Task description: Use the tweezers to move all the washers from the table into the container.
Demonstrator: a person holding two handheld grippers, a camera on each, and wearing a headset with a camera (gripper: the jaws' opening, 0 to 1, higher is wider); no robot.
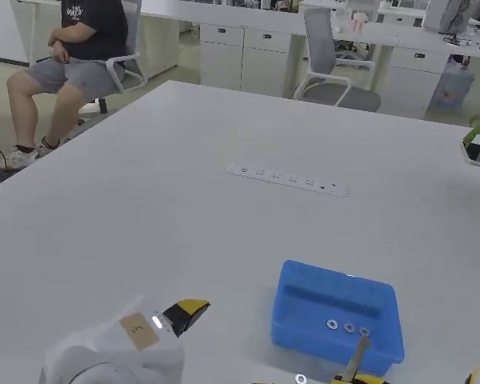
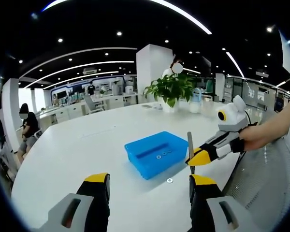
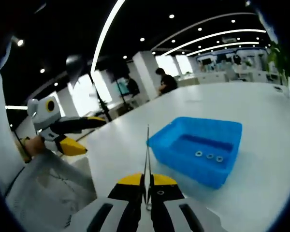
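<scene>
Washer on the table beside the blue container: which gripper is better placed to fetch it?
Likely right: the right gripper is shut on the tweezers near the washer; the left gripper is open, empty.

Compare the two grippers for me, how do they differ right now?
The left gripper has its jaws wide apart; the right gripper is shut. The left gripper holds nothing; the right gripper clamps the tweezers, which point toward the blue container. Both have black jaws with yellow tips.

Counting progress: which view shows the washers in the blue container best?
Right gripper view: three washers lie large and clear on the container floor. Head view shows them smaller, by the tweezers; left gripper view, tiny.
</scene>
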